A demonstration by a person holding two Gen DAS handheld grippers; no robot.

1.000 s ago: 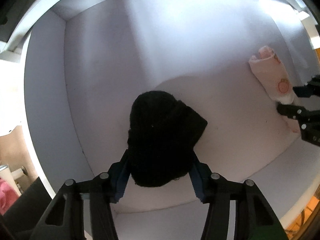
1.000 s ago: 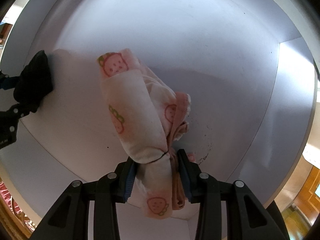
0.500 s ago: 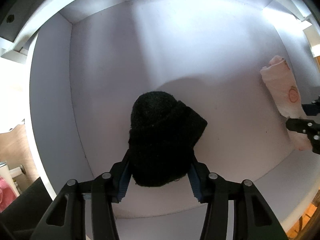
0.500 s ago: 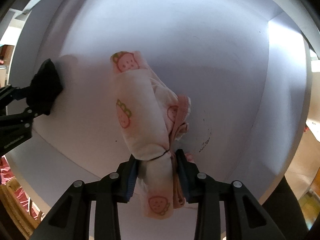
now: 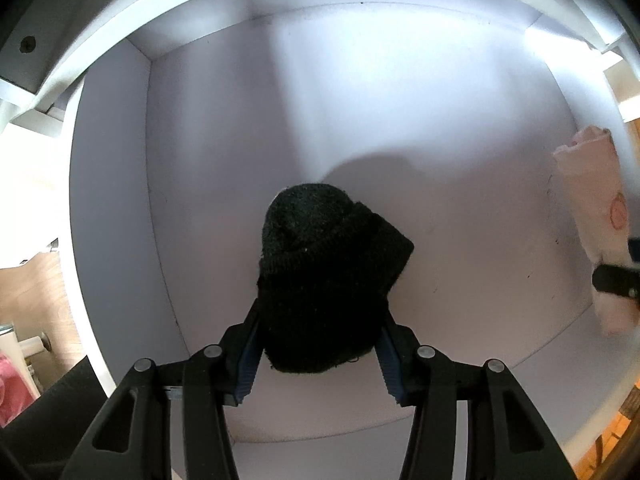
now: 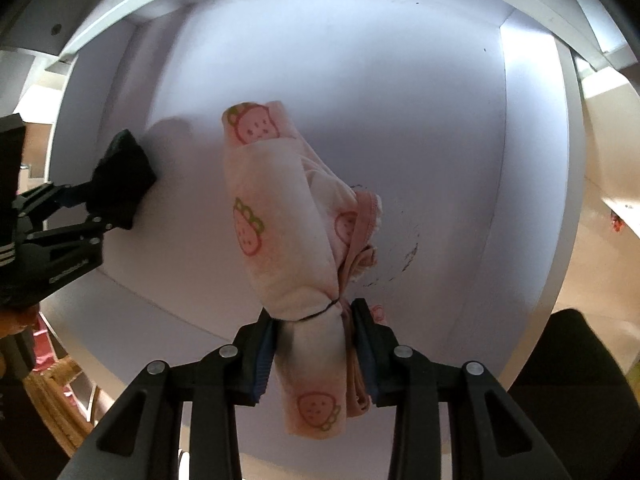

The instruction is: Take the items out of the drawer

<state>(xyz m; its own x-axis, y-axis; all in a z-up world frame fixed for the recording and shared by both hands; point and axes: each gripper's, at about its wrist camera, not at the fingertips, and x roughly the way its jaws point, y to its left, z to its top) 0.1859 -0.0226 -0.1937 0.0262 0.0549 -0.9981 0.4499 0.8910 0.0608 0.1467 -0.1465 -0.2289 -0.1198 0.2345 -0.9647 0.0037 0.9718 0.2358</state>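
Left wrist view: the left gripper (image 5: 318,354) fingers clamp the black knit bundle (image 5: 328,284) above the drawer (image 5: 440,128) floor. The right gripper (image 6: 314,344) fingers pinch the strawberry-print cloth roll (image 6: 280,216). Lift both straight over the drawer's front wall, grips firm.

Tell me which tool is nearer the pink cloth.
Right. The right tool is shut on the pink cloth, clamping its lower end. The left tool is off to the side, shut on the black hat.

White cabinet frame (image 5: 100,40) with one screw hole, top left. Wood-grain panel (image 5: 44,280) at the left edge; pink fabric (image 5: 12,392) below it. Cream surface (image 6: 600,184) at right in the right wrist view. Wicker furniture (image 6: 60,384) at lower left. Bright light strip (image 5: 560,40) upper right.
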